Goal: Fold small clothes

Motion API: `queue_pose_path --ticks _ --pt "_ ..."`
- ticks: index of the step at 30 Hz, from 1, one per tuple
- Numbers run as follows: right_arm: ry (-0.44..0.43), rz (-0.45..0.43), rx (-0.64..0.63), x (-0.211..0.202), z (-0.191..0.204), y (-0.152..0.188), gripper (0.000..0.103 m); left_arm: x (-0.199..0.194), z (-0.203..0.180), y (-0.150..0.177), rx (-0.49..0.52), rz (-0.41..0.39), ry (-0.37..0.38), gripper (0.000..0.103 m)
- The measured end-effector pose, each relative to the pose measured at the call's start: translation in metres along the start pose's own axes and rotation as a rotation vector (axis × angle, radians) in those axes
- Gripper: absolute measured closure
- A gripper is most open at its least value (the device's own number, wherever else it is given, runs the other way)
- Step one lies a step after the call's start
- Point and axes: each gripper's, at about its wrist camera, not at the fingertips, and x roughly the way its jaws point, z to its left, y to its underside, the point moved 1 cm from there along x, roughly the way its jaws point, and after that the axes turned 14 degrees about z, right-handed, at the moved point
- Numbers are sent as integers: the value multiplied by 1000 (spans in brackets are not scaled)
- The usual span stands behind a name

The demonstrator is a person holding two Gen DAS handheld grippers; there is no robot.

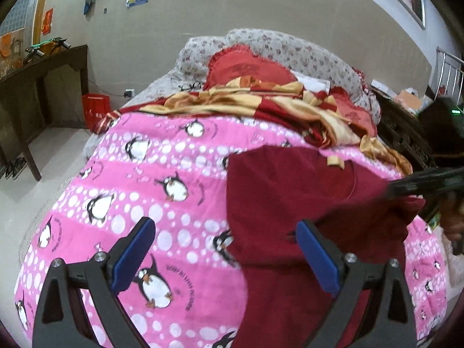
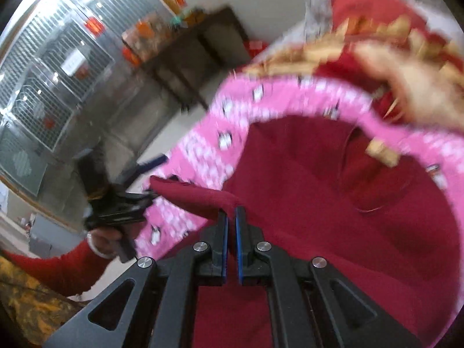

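Blue-padded fingers (image 1: 139,249) of the left gripper (image 1: 226,249) are spread wide, nothing held between them; its right finger is seen over the dark red garment (image 1: 290,203); the right gripper (image 2: 231,217) is pressed together on a fold of that garment, its pads almost touching; the garment is spread on the pink penguin-print quilt (image 1: 145,174), toward the near right; a red-and-gold blanket (image 1: 261,98) is heaped at the far end.

pink penguin quilt (image 1: 150,174), dark desk (image 1: 43,69)
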Motion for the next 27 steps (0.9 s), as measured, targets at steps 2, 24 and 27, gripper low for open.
queue_pose_path --ticks 2,24,27 --pt "35 53 43 29 -17 -17 72 5 3 3 -5 14 4 3" --pt "439 -305 471 -89 -74 200 29 116 -64 -43 46 209 79 67" --pt "487 -279 468 -65 -79 207 29 110 -72 -45 57 214 85 86"
